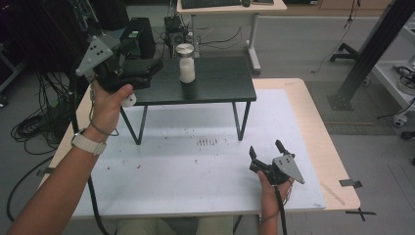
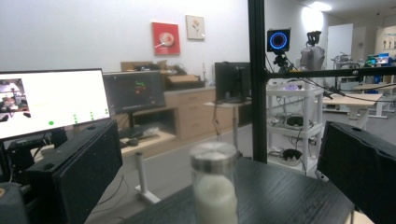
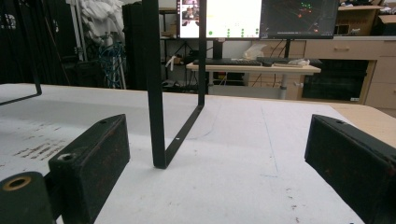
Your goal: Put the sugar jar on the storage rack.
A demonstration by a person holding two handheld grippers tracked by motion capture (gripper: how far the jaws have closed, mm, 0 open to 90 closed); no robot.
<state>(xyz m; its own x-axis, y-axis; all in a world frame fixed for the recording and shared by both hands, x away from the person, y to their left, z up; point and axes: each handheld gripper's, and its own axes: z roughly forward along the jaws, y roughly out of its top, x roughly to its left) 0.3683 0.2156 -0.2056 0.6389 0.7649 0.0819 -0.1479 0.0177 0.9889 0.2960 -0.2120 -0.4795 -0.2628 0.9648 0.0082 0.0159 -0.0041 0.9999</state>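
Black shelf (image 1: 215,81) (jar (image 1: 186,62) atop) above white table (image 1: 195,166)

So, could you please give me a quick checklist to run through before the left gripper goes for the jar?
1. Jar upright on the black shelf: ok.
2. Lid on the jar: ok.
3. Left gripper jaws open, nothing between them: ok.
4. Jar lined up between the left jaws in the left gripper view, still apart from them: ok.
5. Right gripper open, low over the white mat, away from the jar: ok.
6. Lid screwed tight: cannot tell.
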